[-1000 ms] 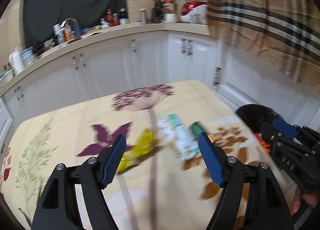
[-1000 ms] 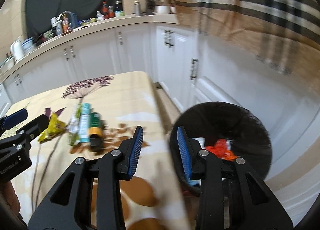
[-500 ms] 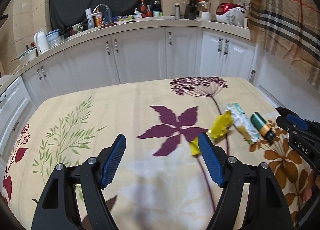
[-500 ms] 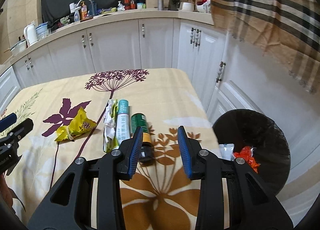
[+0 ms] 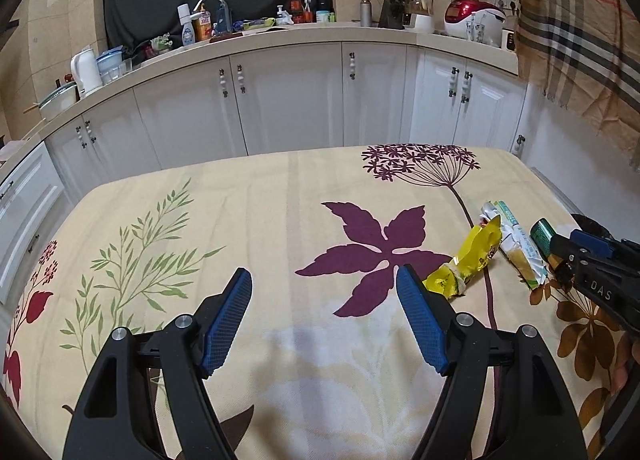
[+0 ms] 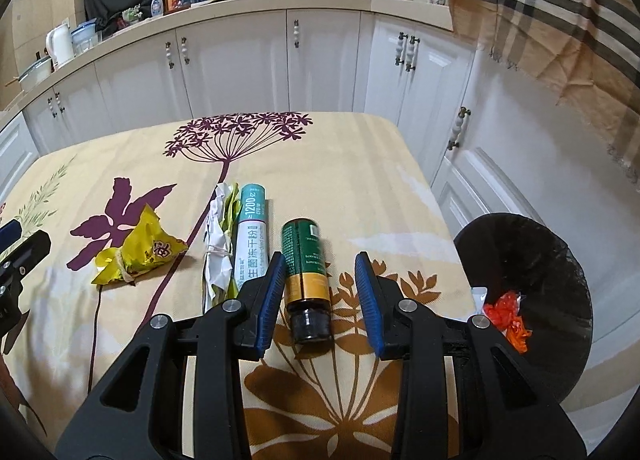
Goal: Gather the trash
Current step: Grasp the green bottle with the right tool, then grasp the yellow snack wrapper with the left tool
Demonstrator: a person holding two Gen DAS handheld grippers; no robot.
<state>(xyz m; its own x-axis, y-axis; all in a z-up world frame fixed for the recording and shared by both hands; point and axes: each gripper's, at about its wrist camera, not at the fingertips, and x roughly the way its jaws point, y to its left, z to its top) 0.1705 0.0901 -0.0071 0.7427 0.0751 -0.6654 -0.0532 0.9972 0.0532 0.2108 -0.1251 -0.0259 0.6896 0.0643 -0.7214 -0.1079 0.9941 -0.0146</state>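
On the flowered tablecloth [image 6: 320,164] lie a green bottle with a gold band and black cap [image 6: 306,276], a white and teal tube [image 6: 251,238], a crumpled white wrapper [image 6: 218,248] and a yellow snack bag [image 6: 140,254]. My right gripper [image 6: 319,269] is open with its jaws on either side of the bottle, not touching it. My left gripper [image 5: 324,292] is open and empty over the cloth, left of the yellow bag [image 5: 468,260]. The bottle [image 5: 542,234] and the right gripper [image 5: 592,260] show at the far right of the left wrist view.
A black trash bin [image 6: 528,292] with orange scraps [image 6: 508,316] inside stands on the floor beyond the table's right edge. White cabinets [image 5: 288,92] and a cluttered counter [image 5: 256,28] run behind the table. A plaid cloth [image 6: 552,12] hangs at the right.
My right gripper swung from over the bin back left to the table and now straddles the green bottle, its jaws wider apart. My left gripper moved left, away from the trash.
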